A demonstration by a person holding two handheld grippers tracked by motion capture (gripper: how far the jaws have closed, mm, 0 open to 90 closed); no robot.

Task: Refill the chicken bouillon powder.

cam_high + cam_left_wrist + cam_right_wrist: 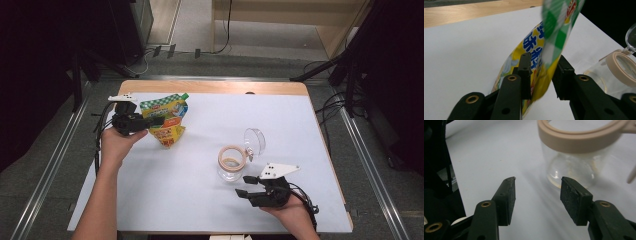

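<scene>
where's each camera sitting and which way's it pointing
High view: above the person's side, looking forward and down on the table; both forearms, left claw, right claw.
Left gripper view: on the left claw, looking along its jaws, closed around the pouch.
Right gripper view: on the right claw, open, facing the jar.
Shared: the jar appears in all three.

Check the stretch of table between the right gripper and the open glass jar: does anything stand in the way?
Nothing visible does. The right gripper has open jaws pointing at the glass jar, with bare white table between them. The jar's lid is swung back on its far side, and the snack pouch sits far off at the left gripper.
</scene>
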